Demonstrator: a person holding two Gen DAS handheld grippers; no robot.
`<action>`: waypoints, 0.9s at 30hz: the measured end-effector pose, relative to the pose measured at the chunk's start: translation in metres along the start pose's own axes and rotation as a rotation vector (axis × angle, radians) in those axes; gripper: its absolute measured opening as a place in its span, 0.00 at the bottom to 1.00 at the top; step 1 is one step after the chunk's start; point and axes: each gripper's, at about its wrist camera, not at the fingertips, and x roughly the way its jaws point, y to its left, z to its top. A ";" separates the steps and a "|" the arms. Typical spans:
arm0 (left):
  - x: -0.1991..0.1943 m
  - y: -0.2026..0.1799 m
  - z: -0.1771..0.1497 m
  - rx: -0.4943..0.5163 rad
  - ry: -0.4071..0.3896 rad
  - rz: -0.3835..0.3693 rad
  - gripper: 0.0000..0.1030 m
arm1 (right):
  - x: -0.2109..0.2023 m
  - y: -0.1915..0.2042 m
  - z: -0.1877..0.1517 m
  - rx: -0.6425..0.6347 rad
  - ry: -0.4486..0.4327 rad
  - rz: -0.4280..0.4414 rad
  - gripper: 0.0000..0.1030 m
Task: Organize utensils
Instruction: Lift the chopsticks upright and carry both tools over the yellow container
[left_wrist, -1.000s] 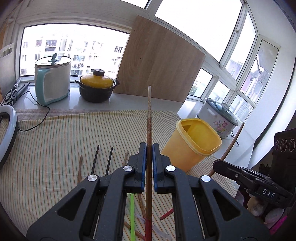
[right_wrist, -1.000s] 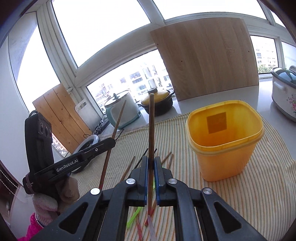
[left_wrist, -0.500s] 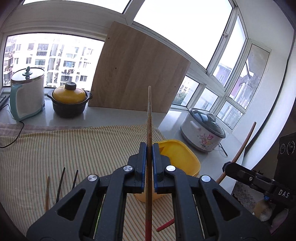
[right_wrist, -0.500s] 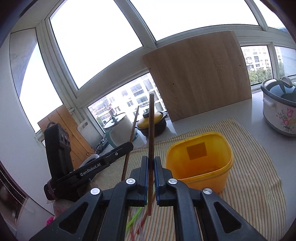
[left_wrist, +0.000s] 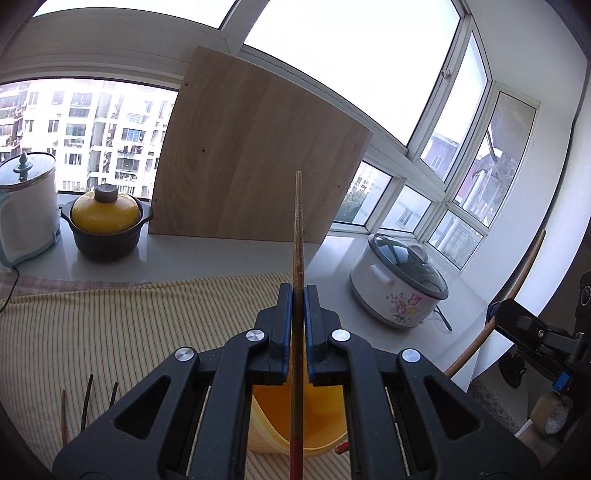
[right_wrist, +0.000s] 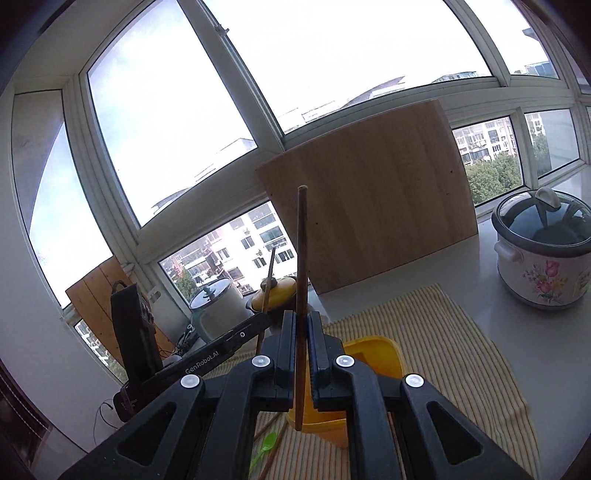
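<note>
Wood board (left_wrist: 255, 158) leans vs window, w/ floral cooker (left_wrist: 400, 286), yellow-lid pot (left_wrist: 106, 225) & kettle (left_wrist: 26, 206) on counter.

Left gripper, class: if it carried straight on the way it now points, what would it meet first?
Probably the wooden board leaning at the window. The left gripper, shut on a chopstick, aims at it; depth is unclear.

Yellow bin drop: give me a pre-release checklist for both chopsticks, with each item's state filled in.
1. Left tongs clamped on their chopstick: ok.
2. Right tongs clamped on their chopstick: ok.
3. Left chopstick's lower end over the yellow bin mouth: ok, it shows against the bin's inside.
4. Right chopstick's lower tip inside the bin: cannot tell, it shows at the near rim.
5. Bin upright on the striped cloth: ok.
6. The two tongs clear of each other: ok, apart in both views.
</note>
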 end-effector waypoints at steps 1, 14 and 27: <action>0.004 0.000 0.001 -0.004 0.000 -0.003 0.04 | 0.000 -0.003 0.002 0.003 -0.006 -0.007 0.04; 0.042 0.008 0.008 -0.036 -0.002 0.035 0.04 | 0.019 -0.023 -0.001 -0.008 0.012 -0.086 0.04; 0.057 0.011 -0.007 -0.026 0.034 0.055 0.04 | 0.037 -0.034 -0.017 -0.013 0.076 -0.120 0.04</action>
